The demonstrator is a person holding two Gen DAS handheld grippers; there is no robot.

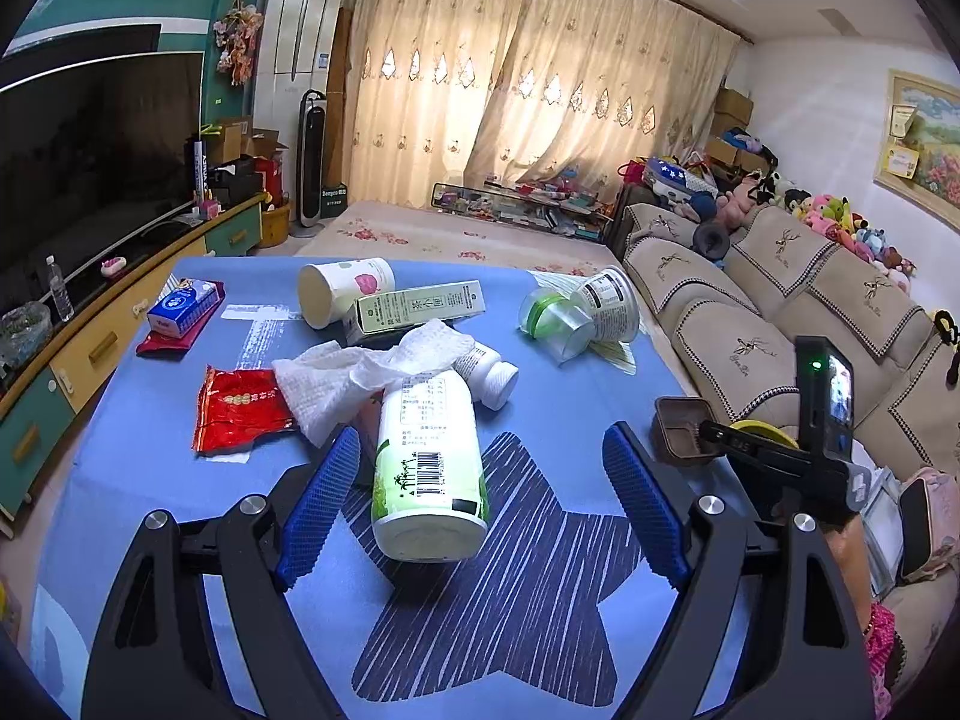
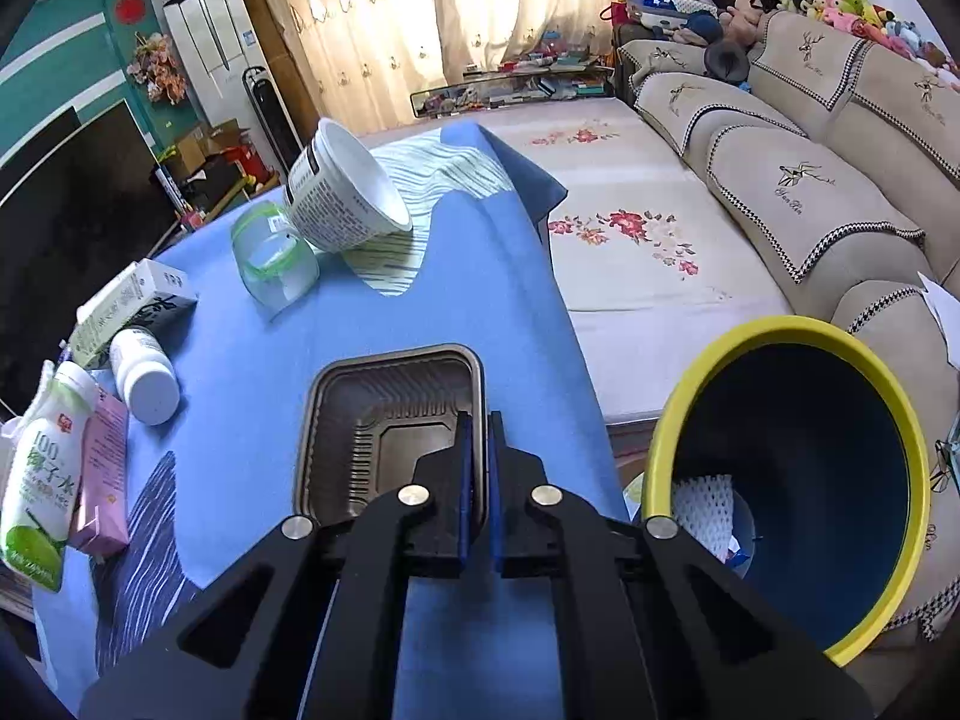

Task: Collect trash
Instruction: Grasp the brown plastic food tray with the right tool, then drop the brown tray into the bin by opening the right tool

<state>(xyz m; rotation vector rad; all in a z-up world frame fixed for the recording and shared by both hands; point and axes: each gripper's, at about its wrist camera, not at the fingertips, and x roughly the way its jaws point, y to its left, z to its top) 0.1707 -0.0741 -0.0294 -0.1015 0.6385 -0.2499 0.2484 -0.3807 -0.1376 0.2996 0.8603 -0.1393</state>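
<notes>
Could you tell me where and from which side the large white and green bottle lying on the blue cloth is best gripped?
Grip the bottle across its straight middle, coming from its flat base end. It lies on its side, base toward the open left hand-held gripper, whose fingers already flank it. The crumpled tissue covers the neck, so avoid that end.

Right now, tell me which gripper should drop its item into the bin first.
Right. The right gripper is already shut on the brown tray's rim, with the yellow-rimmed bin just beside it. The left gripper is open around the coconut water bottle, not gripping.
</notes>
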